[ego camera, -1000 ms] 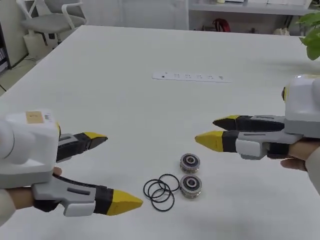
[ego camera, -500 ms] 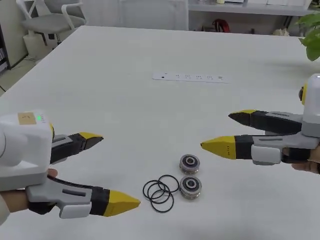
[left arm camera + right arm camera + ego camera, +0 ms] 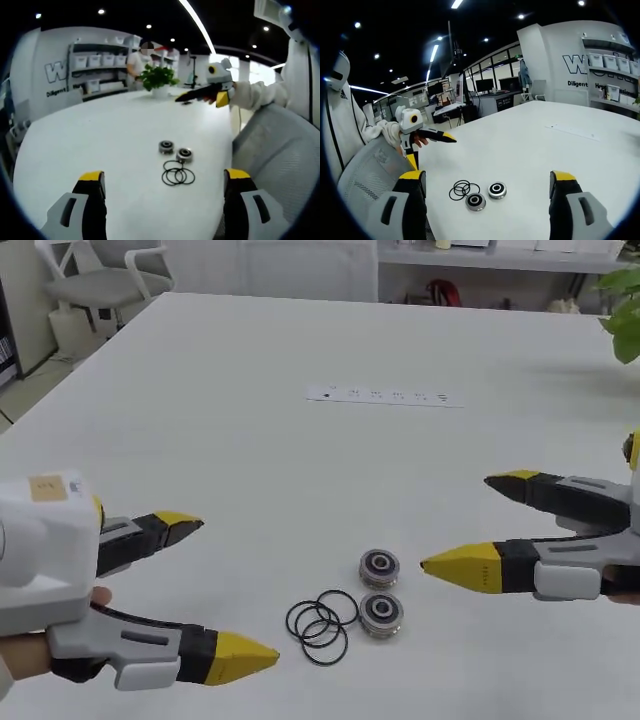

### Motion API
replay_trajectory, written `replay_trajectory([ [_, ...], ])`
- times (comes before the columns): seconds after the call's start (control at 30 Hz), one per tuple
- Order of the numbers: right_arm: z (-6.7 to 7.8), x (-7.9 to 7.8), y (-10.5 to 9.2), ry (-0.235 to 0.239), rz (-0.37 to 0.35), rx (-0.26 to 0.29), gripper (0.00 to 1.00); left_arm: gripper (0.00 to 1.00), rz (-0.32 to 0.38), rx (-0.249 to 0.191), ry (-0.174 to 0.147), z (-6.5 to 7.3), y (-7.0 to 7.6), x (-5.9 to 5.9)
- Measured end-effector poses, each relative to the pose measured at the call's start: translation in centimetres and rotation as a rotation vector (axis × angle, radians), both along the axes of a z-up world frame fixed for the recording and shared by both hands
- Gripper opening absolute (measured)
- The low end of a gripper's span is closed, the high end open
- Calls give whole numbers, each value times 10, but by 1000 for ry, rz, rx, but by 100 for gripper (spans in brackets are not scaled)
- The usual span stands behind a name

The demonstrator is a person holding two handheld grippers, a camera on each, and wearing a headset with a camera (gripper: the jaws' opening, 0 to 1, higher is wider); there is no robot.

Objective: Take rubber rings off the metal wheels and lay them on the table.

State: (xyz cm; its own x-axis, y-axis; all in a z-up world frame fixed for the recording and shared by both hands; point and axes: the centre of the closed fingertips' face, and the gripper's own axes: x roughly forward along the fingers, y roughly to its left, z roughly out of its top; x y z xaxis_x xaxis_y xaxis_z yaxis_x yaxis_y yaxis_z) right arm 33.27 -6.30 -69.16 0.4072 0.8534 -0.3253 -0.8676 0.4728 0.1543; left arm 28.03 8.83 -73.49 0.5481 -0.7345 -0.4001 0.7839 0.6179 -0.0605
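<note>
Rubber rings (image 3: 320, 623) left of metal wheels (image 3: 380, 588) overlap, count unclear; right gripper (image 3: 455, 523), right of wheels, cut by edge.

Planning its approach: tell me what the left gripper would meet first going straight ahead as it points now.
The left gripper would likely meet the rubber rings first, with the metal wheels just beyond; its height is unclear.

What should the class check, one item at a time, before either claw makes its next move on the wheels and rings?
1. Left claw open and empty: ok.
2. Right claw open and empty: ok.
3. Far wheel and near wheel lying flat, clear of both claws: ok.
4. Rings lying on the table beside the wheels: ok.
5. Rings lying apart, none overlapping: not ok.
6. Wheels bare, no ring left to pull off: cannot tell.
</note>
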Motion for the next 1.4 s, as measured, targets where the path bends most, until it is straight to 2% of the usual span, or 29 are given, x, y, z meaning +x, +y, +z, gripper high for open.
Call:
replay_trajectory([
  [0.27, -10, -14, -9, 6, -2, -9, 100, 100, 4, -3, 5, -1, 0, 0],
  [0.4, -23, -21, -13, 35, -4, -42, 100, 100, 2, -2, 5, -1, 0, 0],
  [0.73, -44, -29, -27, 83, -33, -91, 100, 100, 4, -6, 12, -2, 0, 0],
  [0.83, -53, -34, -33, 113, -43, -106, 100, 100, 16, -7, 13, -2, 2, 1],
  [1.1, -69, -43, -40, 141, -49, -144, 100, 100, 22, -13, 15, -2, 3, 1],
  [1.27, -82, -47, -45, 162, -53, -195, 100, 99, 17, -11, 19, -3, 2, -1],
  [1.4, -85, -48, -47, 170, -51, -208, 100, 99, 14, -13, 23, -4, 1, -1],
])
